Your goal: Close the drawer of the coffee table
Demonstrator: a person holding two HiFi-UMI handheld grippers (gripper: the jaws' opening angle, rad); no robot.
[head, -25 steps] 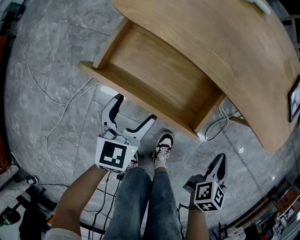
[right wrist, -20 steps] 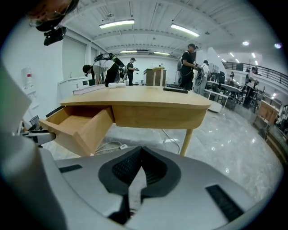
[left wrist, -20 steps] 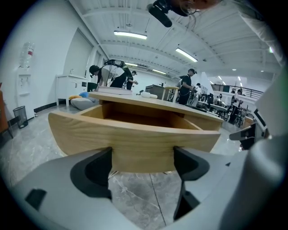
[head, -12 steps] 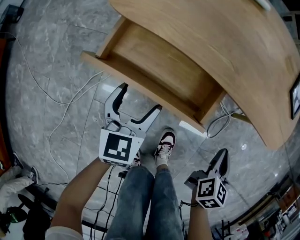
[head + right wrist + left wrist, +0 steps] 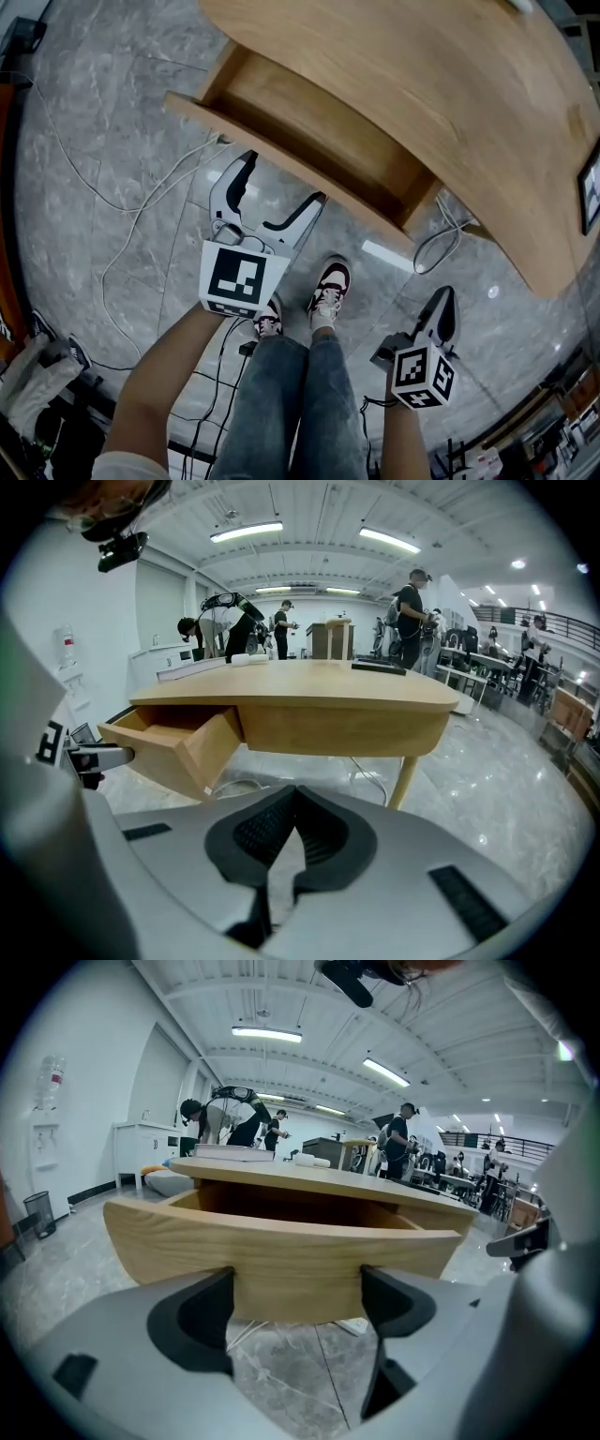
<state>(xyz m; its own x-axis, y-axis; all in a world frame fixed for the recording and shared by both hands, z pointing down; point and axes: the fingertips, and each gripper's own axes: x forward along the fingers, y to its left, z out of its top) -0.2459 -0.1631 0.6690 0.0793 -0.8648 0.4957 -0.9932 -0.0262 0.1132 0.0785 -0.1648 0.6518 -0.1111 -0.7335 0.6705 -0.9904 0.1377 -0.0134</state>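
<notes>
**Drawer stands part-open under the table top**

The drawer (image 5: pixel 314 141) juts out from the coffee table (image 5: pixel 441 103) toward the person, and its bare wooden bottom shows. The left gripper (image 5: pixel 282 179) faces the curved front panel (image 5: pixel 281 1260) with its fingers spread wide and the tips just beside it; whether they touch cannot be told. The right gripper (image 5: pixel 442 300) has its fingers pressed together and hangs well apart, off the drawer's right corner.

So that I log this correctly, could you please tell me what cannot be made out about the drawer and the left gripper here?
- Contact: in the head view, the tips of the left gripper sit at the edge of the drawer front; touching or apart, I cannot tell.
- Rear of the drawer: in the head view, hidden under the table top.
- Drawer's floor: in the left gripper view, hidden behind the drawer front.
</notes>
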